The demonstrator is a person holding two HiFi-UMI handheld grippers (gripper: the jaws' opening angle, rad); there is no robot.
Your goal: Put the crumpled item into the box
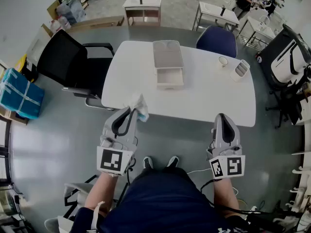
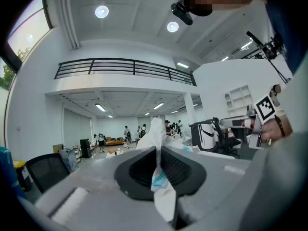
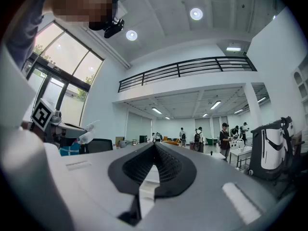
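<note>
Crumpled item [image 1: 139, 106] clamped between left gripper [image 1: 131, 110] jaws, at 7 o'clock from the box [image 1: 168, 64] on the table [image 1: 204, 101]. Judged light, soft, crushable; pinch mid-body. Right gripper [image 1: 221, 116] closed, empty.

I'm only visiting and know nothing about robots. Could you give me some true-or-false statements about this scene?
1. The left gripper has its jaws closed on the crumpled item. True.
2. The crumpled item lies in the box. False: it is held near the table edge, short of the box.
3. The right gripper holds the cup. False: its jaws are empty; the cup stands on the table.
4. A black chair stands beside the table. True.
</note>
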